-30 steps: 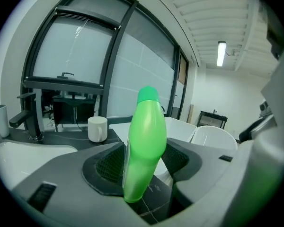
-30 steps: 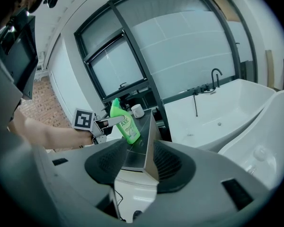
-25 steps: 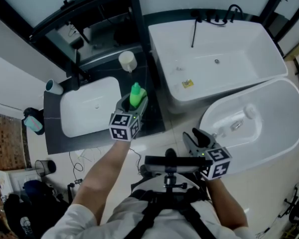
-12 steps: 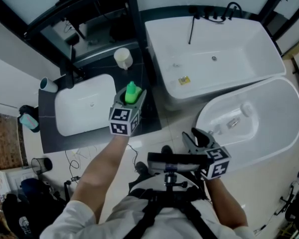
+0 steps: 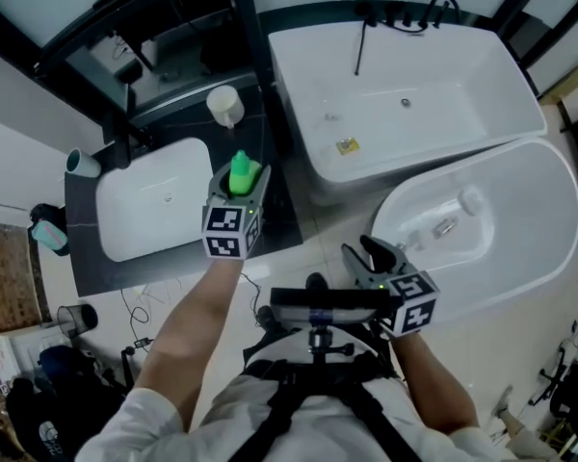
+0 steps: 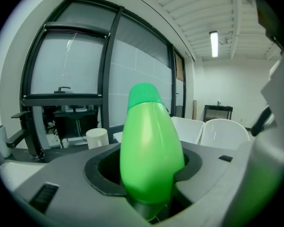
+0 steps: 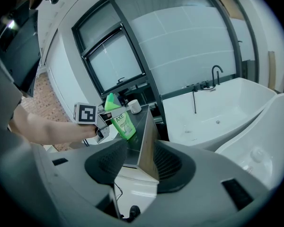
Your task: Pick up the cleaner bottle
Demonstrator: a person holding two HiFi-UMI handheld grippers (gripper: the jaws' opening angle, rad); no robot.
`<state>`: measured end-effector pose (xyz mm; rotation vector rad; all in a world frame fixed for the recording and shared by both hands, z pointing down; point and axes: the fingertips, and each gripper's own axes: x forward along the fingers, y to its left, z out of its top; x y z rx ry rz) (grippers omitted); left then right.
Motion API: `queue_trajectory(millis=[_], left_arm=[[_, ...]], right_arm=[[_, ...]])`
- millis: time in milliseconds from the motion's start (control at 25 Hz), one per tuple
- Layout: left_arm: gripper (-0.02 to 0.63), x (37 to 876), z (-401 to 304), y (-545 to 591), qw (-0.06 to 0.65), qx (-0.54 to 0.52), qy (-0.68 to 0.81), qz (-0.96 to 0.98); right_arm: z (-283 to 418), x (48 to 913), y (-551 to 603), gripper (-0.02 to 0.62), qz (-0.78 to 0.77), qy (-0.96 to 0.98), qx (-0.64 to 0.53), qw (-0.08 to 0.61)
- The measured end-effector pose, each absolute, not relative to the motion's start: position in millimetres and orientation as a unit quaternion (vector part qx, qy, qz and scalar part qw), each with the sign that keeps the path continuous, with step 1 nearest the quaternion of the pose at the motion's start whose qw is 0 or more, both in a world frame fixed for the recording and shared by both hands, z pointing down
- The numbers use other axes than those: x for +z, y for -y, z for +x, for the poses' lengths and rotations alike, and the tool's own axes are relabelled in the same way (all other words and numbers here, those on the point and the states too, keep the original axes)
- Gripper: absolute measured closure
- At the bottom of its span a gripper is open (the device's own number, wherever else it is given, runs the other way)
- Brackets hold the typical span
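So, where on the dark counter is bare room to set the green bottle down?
The strip of counter between the sink basin and the rectangular tub looks bare for the green bottle. Behind the basin it is crowded: faucet and white cup.

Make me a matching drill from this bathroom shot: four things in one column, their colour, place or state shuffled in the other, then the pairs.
Column A
1. green cleaner bottle
2. right gripper
3. washbasin
4. bathtub faucet

Column B
a. black
b. jaws apart, nothing between them
c. clamped in the left gripper
d. set into the dark counter

Pairs: 1-c, 2-b, 3-d, 4-a
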<state>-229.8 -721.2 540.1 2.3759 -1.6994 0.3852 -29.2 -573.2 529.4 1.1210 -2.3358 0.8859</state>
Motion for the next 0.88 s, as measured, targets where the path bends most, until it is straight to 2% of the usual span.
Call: queue_trajectory(millis=[320,880], left_arm=[[0.408,541.9,-234.1,722.4,0.103,0.132,0.578,0.798],[0.422,547.2,-234.1,724.2,0.106,0.147,0.586,0.790]], right_arm=[[-31.7,525.9,572.7,0.416,0.400,0.836,0.317,0.202],[-21.8,524.7,568.6,0.416,0.415,0.831,0.313,0.195]])
